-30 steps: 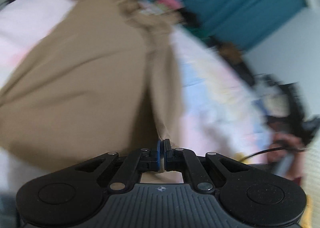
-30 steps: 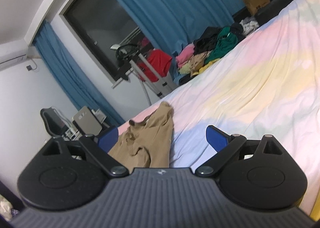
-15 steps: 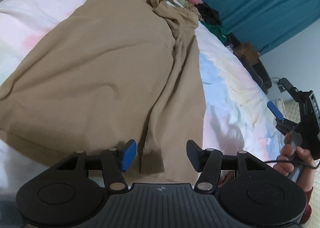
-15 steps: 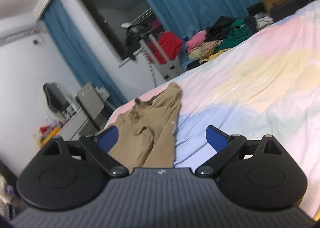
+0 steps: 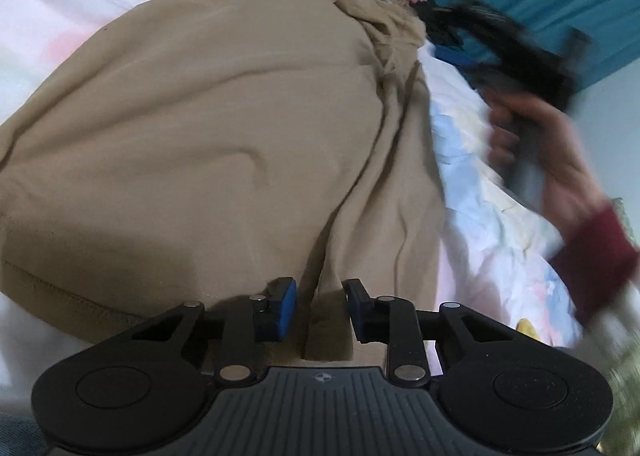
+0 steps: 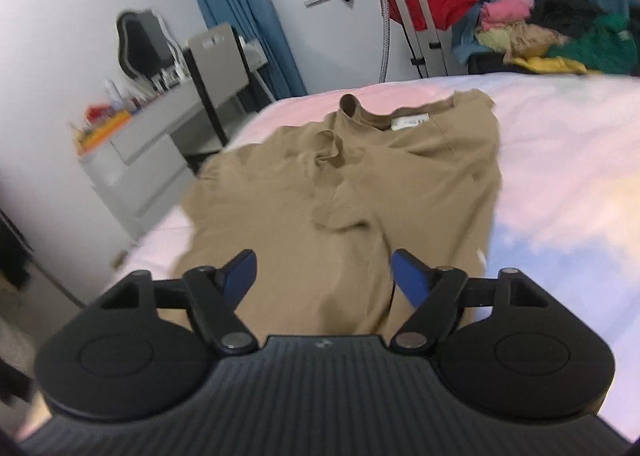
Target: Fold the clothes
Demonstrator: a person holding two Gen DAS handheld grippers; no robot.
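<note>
Left gripper: I see its jaws partly apart at lower centre, straddling a raised fold of the tan shirt near its hem; contact unclear. Shirt fills the frame's left and centre on the pastel bedsheet. Blurred hand at right.

Right gripper: jaws wide apart, empty, above the shirt, which lies mid-frame, collar toward the top. Clothes pile upper right.

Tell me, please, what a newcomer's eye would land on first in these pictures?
The tan shirt spread over the pastel bed fills both views, collar at the far end. The open left gripper straddles a fold at its near hem, and the open right gripper hangs over its middle. Behind, a clothes pile sits before blue curtains.
</note>
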